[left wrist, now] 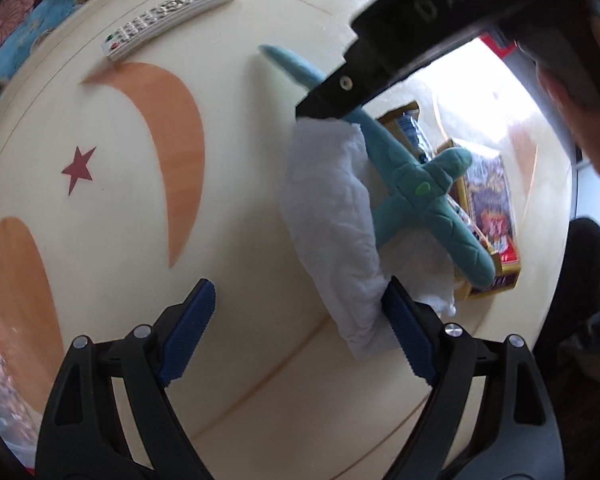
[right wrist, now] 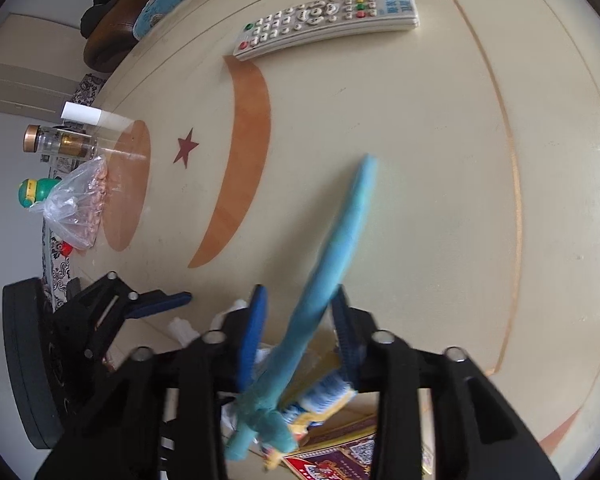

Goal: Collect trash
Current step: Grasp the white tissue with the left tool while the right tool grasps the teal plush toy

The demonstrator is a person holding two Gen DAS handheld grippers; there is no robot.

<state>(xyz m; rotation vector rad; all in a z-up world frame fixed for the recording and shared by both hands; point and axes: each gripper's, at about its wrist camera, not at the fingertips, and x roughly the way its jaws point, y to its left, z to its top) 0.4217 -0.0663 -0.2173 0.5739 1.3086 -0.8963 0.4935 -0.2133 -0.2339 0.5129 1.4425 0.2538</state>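
Teal felt is what my right gripper (right wrist: 300, 320) has between its pads: a stuffed toy plane (left wrist: 416, 184) that lies slantwise over the litter. In my right wrist view its long body runs up from between my fingers toward one o'clock, blurred, and the jaws look closed onto it, pinching it near the wing root. I judge I hold it so it comes off the pile, since it covers what I want and is no rubbish itself.

My left gripper (left wrist: 296, 332) hangs with jaws spread wide, nothing between them. The crumpled white tissue (left wrist: 332, 232) lies at one o'clock from it, its lower end touching my right-hand blue pad (left wrist: 408, 328), the other pad over bare table (left wrist: 260, 128). That tissue is the trash nearest to hand; the printed wrappers (left wrist: 488, 208) lie beyond it at two o'clock, partly under the plane.

A remote control (left wrist: 168, 12) rests well apart at eleven o'clock, a clear bag (right wrist: 80, 204) at the table's rim.
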